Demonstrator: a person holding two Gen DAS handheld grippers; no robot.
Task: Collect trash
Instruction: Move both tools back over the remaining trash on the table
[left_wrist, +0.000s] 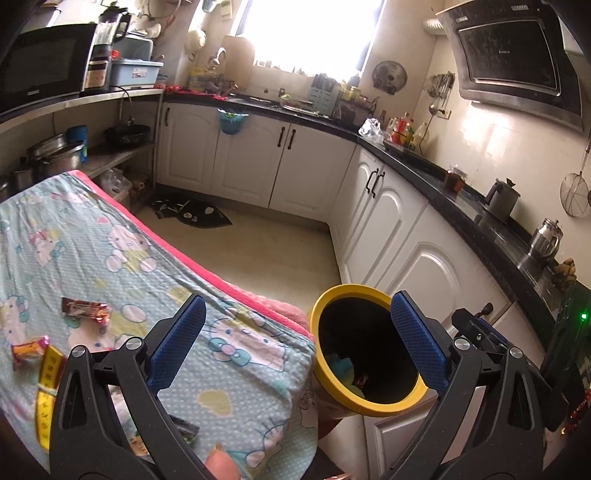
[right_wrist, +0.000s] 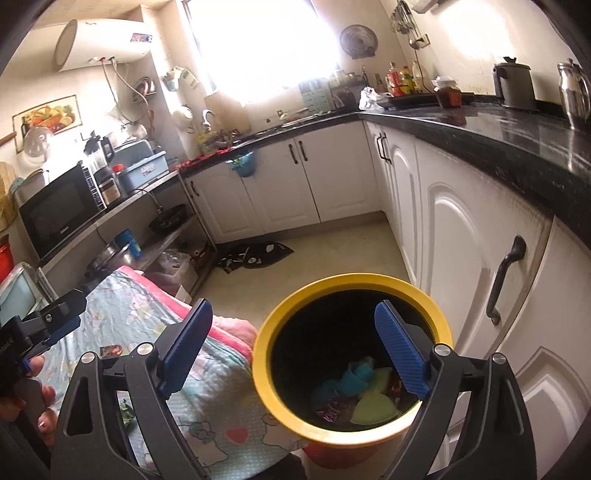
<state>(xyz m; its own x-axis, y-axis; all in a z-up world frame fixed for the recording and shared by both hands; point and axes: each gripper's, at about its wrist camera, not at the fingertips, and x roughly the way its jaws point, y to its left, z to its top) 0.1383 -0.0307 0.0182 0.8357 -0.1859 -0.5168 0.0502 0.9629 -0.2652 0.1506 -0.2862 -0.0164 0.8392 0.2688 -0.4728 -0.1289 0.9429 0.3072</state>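
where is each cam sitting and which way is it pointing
Left wrist: sits on the left gripper, angled down over the cartoon-print cloth with wrappers, bin at right; its own open fingers and a fingertip at the bottom edge show.
Right wrist: sits on the right gripper, looking into the bin; its open fingers, plus the left gripper and the hand gripping it, show.
Shared: bin, cloth, white cabinets.

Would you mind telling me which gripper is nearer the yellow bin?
Right. The right gripper hangs open over the bin, one jaw above its mouth; the left gripper sits off to the side, mostly over the cloth.
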